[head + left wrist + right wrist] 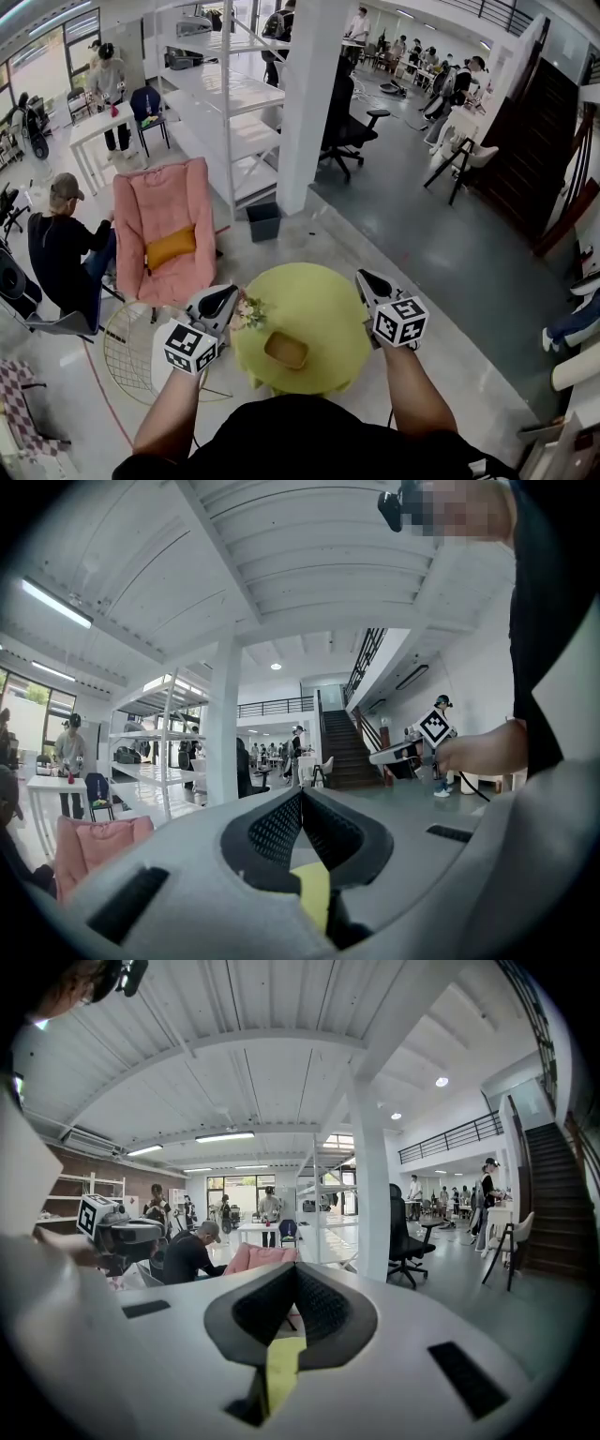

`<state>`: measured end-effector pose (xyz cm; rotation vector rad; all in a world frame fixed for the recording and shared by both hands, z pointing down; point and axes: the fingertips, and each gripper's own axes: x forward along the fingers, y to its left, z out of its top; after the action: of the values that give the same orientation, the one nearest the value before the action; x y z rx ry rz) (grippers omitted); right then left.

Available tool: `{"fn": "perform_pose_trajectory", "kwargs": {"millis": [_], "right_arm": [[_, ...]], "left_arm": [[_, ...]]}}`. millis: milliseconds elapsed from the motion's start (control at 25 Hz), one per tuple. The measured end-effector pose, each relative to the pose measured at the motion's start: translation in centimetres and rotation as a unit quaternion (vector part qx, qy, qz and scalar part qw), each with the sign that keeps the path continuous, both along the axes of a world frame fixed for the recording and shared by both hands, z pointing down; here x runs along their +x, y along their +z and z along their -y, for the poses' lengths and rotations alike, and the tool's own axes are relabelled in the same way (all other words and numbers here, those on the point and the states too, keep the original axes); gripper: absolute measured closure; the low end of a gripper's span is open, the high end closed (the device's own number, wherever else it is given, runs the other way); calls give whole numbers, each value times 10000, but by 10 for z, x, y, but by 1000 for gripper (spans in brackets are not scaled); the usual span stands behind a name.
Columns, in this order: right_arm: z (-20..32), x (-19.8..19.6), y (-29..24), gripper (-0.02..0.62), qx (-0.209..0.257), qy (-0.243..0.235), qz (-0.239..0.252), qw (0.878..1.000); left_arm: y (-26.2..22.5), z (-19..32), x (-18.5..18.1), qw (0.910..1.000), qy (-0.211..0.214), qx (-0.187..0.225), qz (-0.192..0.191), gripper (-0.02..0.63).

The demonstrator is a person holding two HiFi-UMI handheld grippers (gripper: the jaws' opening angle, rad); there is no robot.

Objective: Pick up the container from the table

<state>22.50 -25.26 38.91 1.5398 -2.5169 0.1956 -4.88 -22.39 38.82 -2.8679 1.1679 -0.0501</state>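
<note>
Nothing legible anywhere, no words, numbers or brands, only wordless black-and-white square patterns on the white marker cube [190, 348] of the left gripper [225, 300] and of the right gripper [368, 279].

Pink armchair [161, 230] with orange cushion [171, 247] — white pillar [307, 103] near

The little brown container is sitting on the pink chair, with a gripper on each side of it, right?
Not quite. The head view shows the brown container on the round yellow-green table, not on the pink chair, which stands apart from the table. The left gripper and right gripper are indeed on either side of it.
</note>
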Motion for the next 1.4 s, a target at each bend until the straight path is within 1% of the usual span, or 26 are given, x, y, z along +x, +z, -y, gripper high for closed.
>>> {"fn": "perform_pose_trajectory", "kwargs": {"millis": [240, 440, 1040, 1240, 1400], "right_arm": [[2, -9, 13, 588, -103, -79, -42, 9999], [3, -15, 17, 588, -176, -99, -54, 9998], [2, -25, 57, 588, -478, -143, -77, 9987], [6, -30, 68, 588, -598, -186, -118, 9980], [6, -35, 79, 588, -673, -230, -165, 9973]], "left_arm": [[16, -3, -6, 9999, -76, -119, -33, 589], [31, -7, -4, 9994, 1, -221, 267, 589], [55, -15, -9, 9985, -68, -314, 433, 589], [63, -14, -13, 9981, -79, -425, 429, 589], [73, -12, -20, 9978, -165, -487, 407, 589]]}}
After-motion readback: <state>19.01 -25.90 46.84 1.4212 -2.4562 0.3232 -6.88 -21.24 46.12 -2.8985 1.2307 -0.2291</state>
